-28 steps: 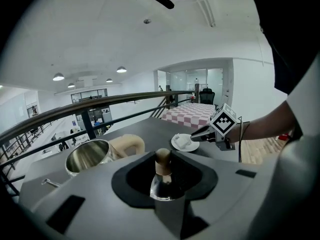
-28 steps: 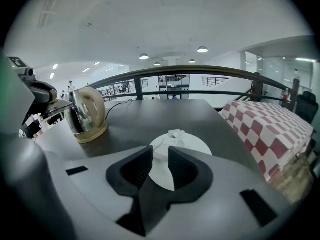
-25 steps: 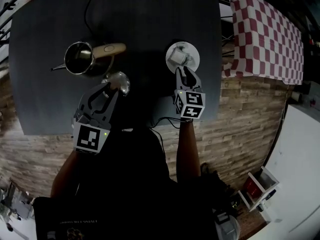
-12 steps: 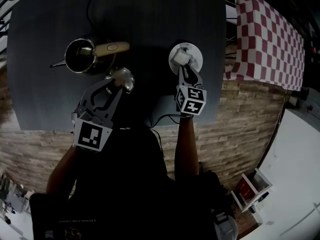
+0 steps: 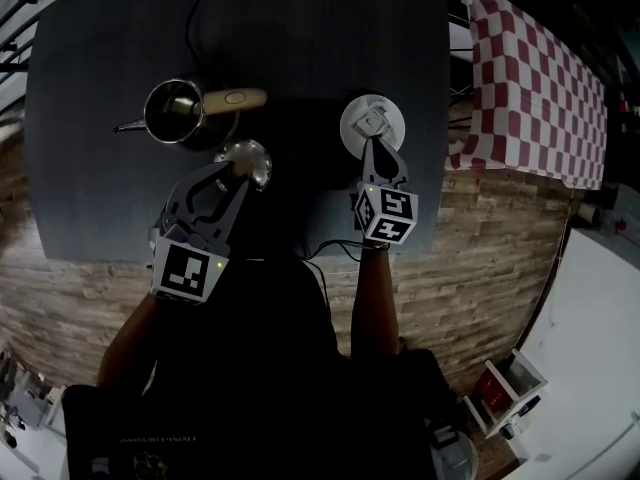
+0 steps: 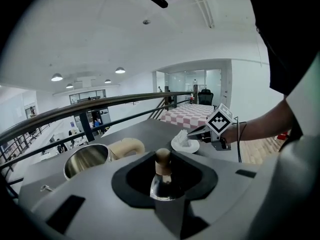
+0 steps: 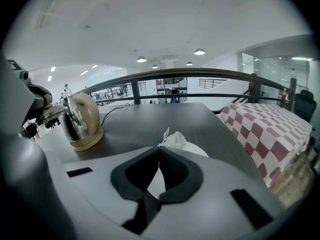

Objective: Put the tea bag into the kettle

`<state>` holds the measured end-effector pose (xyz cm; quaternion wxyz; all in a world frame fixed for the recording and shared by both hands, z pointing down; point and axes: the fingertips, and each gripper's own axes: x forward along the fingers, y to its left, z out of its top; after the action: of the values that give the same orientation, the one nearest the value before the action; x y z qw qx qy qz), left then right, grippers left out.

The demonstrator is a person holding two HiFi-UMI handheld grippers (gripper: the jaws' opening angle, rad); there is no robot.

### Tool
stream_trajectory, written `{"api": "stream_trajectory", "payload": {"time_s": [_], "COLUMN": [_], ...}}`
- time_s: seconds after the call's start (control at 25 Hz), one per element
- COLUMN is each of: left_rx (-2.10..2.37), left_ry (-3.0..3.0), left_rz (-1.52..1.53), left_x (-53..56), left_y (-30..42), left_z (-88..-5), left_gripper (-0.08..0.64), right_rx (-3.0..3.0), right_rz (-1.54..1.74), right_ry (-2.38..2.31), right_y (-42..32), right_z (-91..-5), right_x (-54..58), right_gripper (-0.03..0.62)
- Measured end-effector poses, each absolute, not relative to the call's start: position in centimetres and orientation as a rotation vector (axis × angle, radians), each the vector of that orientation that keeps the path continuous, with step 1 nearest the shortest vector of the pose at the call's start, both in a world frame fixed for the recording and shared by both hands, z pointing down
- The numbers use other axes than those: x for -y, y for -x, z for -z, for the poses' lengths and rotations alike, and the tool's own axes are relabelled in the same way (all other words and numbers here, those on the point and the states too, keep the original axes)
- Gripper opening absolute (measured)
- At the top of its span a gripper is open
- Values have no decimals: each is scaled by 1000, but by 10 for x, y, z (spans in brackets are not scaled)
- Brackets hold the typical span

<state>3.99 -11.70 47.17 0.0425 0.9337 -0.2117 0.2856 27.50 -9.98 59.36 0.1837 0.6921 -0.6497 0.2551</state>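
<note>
When my right hand-held gripper [image 7: 160, 149] closed on the tea bag [image 7: 173, 140], I judged it ready for lifting. My left hand-held gripper [image 6: 163, 166] gripped the lid [image 5: 250, 163].

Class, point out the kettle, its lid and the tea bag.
kettle [image 5: 178, 111], head view, inside its open body.
lid [image 6: 164, 186], left gripper view, shiny dome under the knob.
tea bag [image 7: 175, 139], right gripper view, its crumpled white top.

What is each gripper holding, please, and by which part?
Left gripper: the lid, by its knob. Right gripper: shut at the tea bag's near edge, seemingly pinching it.
</note>
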Motion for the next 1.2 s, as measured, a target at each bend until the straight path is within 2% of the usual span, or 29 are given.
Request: {"api": "stream_trajectory", "payload": {"time_s": [0.6,1.2], "left_rx": [805,1170], "left_ry": [-2883,-2750], "left_rz": [-793,-706], "left_x": [88,80], "left_y": [-16,83], "left_z": [-446,-430], "left_gripper": [101,101], "right_rx": [2036,2336], "right_rz": [-460,-190], "right_ry": [-1994,-1772], "right_y": [-244,-136], "right_z": [-489,-410], "right_x": [90,123], "right_gripper": [18,18]}}
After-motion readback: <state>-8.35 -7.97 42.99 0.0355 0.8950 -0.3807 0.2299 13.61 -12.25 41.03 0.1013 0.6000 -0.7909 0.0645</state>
